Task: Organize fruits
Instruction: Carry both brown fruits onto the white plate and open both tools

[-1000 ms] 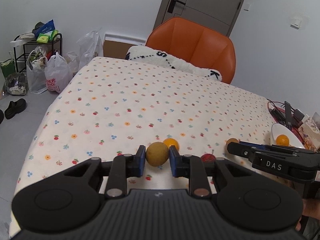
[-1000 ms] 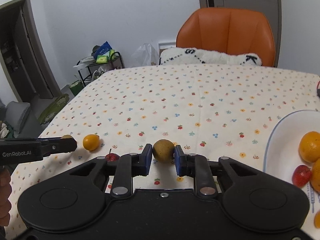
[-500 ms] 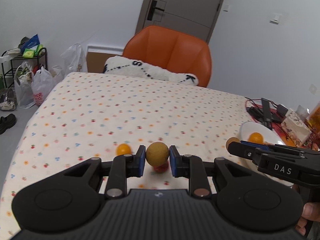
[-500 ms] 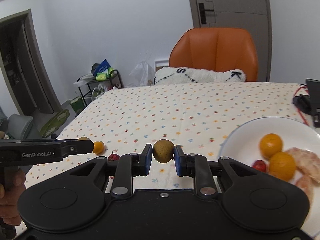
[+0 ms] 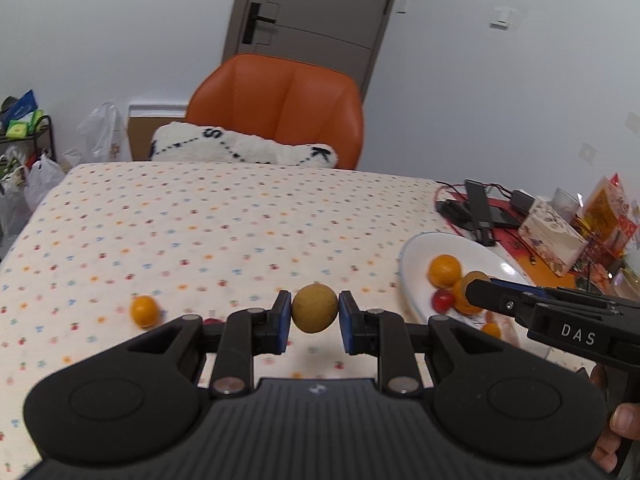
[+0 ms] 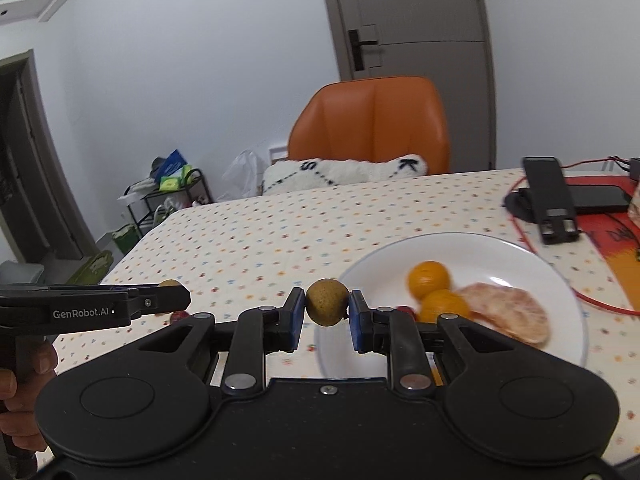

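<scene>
Now the left gripper (image 5: 314, 314) pinches a brown longan (image 5: 314, 308) at frame centre, while the right gripper (image 6: 326, 314) clamps another longan (image 6: 327, 301) at the white plate (image 6: 520, 256) rim, lower centre; a kumquat (image 5: 144, 311) lies on the worktop (image 5: 240, 216)

I see white walls, a grey door (image 5: 316, 20), an orange chair (image 5: 276, 108) at the surface's far edge, and a cluttered black rack (image 6: 172, 196) beyond its left edge.
</scene>
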Demonstrator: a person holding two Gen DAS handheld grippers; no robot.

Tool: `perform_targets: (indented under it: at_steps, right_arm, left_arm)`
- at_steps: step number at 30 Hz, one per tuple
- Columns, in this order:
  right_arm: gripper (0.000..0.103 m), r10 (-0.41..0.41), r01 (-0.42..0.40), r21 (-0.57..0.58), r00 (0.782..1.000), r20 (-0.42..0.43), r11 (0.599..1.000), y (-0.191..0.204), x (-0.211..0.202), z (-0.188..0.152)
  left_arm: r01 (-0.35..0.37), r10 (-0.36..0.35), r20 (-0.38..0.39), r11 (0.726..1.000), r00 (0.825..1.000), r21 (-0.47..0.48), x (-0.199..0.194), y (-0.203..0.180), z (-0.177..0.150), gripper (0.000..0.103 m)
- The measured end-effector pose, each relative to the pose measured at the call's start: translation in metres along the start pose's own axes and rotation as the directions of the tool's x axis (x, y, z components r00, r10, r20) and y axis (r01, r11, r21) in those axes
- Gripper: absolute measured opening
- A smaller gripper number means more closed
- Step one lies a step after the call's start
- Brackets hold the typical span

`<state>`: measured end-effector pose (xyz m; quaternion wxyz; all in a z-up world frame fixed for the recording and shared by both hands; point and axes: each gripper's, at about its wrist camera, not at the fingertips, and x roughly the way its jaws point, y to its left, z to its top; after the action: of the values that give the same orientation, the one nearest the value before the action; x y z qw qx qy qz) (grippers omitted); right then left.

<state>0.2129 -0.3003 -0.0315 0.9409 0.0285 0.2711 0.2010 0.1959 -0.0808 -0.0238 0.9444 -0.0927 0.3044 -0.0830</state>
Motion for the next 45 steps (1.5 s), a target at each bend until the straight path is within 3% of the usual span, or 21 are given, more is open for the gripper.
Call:
perform_targets:
  at_steps: [30,40,45]
  right_arm:
    - [0.022,-0.114,0.109,0.135,0.993,0.026,0.985,-0.089,-0.037,-0.024]
    - [0.022,-0.135,0.13,0.176,0.991,0.017,0.976,-0.108,-0.036,-0.032]
    - [0.03,-0.154,0.147,0.187,0.988,0.024,0.971,-0.108,-0.037,-0.031]
  left_arm:
    - [0.075,-0.071,-0.045,0.993,0.996,0.094,0.045,-0.086,-0.001,0.024]
    - [0.051,-0.047,-0.051,0.996,0.998,0.076,0.059,-0.092,0.002,0.028]
    - [0.028,-0.026,-0.045,0.998,0.999,0.057,0.053,-0.081,0.005,0.031]
